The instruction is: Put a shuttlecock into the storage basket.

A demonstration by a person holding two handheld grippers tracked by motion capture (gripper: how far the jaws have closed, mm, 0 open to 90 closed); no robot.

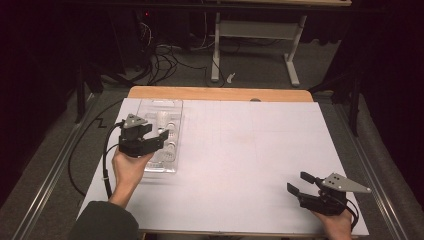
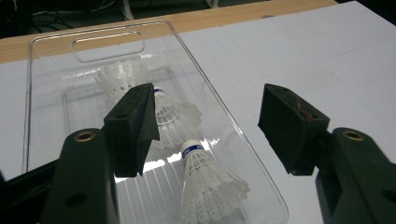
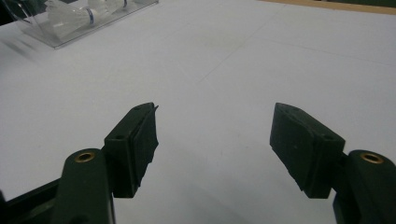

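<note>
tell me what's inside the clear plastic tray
White shuttlecocks lie inside the clear tray: one near, one mid, one far. The left claw, open, covers part of the middle one.

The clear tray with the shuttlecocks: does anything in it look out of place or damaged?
Nothing stands out. The shuttlecocks lie loosely on their sides inside the clear tray, feathers intact as far as can be seen. The open left claw hovers above them.

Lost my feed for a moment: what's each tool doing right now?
Left tool: open, empty, above the clear tray of shuttlecocks.
Right tool: open, empty, over bare table.
</note>
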